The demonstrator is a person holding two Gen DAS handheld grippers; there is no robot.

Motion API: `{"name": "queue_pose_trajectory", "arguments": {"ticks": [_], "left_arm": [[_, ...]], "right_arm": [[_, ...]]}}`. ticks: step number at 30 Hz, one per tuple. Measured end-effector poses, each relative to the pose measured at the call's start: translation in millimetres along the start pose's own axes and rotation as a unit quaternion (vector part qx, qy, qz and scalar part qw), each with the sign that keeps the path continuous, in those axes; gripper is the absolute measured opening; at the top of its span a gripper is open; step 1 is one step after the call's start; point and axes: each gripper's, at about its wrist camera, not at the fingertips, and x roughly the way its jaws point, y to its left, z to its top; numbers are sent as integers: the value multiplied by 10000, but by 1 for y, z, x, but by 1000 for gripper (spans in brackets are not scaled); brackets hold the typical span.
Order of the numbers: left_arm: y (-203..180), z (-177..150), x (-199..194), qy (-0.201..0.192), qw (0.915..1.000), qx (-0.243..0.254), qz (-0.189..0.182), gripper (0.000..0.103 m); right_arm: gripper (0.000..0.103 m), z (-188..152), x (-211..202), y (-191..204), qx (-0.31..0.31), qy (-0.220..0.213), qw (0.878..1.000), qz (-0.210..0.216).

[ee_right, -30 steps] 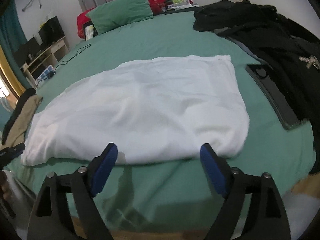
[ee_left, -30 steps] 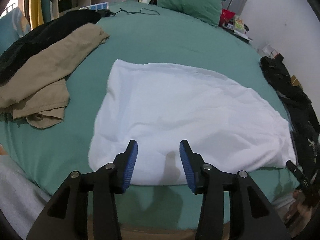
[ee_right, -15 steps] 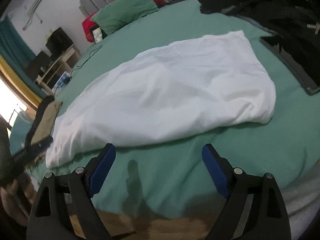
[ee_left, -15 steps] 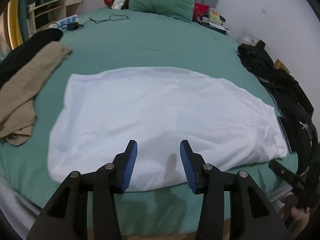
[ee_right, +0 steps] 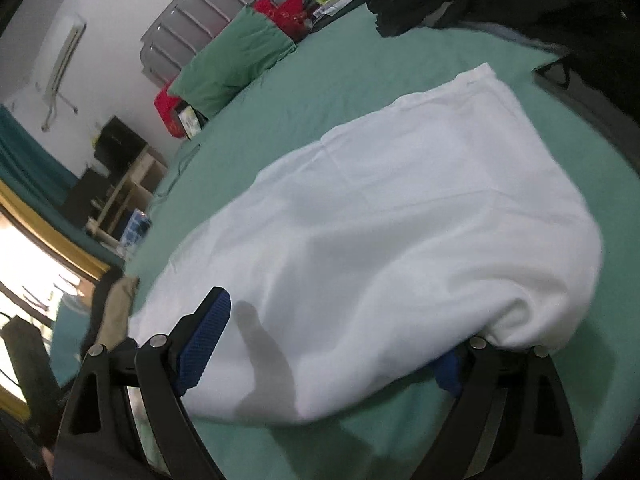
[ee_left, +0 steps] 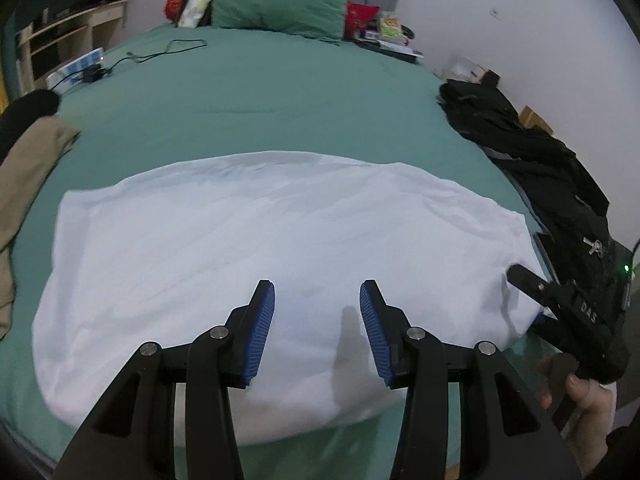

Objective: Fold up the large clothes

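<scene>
Near the bed's (ee_left: 320, 92) front edge lies the white garment (ee_left: 256, 256), spread flat. Left claw (ee_left: 317, 330) half open over it, nothing gripped. Right claw (ee_right: 332, 344) wide, jaws opening, garment's near-right corner between them, not pinched.

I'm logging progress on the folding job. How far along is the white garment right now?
Done: the white garment lies spread fairly flat on the green bed. In hand: nothing gripped yet. The left gripper hovers open over its near edge; the right gripper straddles the near right corner, jaws wide. Left: no fold of this stage shows, and the tan clothes and black clothes lie unfolded.
</scene>
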Motion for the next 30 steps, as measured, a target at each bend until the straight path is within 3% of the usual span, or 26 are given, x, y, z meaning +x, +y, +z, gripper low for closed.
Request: {"name": "queue_pose_trajectory", "arguments": {"ticks": [4,7,14,16,17,18,20,23,30], "left_arm": [[-11,4,29,257,9996,49,111,47],[-11,3,48,430,9987,-81,249,47],[-23,1,64,526,9960,264,673,47],[-23,0,65,500,9959,254,710,47],[-24,-2,65,472,9955,286,772,47],[-25,-2,66,458,9952,306,809,47],[-27,-2,66,438,9947,314,872,47],[-29,-1,66,454,9947,307,873,47],[-23,7,64,646,9953,361,620,47]], "right_arm": [[103,6,9,2,151,-139,9994,274],[103,6,18,13,-59,-128,9998,166],[102,15,38,21,-231,-41,9994,238],[83,14,41,25,-416,14,9990,162],[50,13,43,26,-454,61,9989,133],[27,12,46,24,-404,202,9986,268],[23,11,51,22,-313,364,9978,447],[19,12,44,32,-546,238,9973,425],[17,14,26,77,-1405,-46,9900,85]]}}
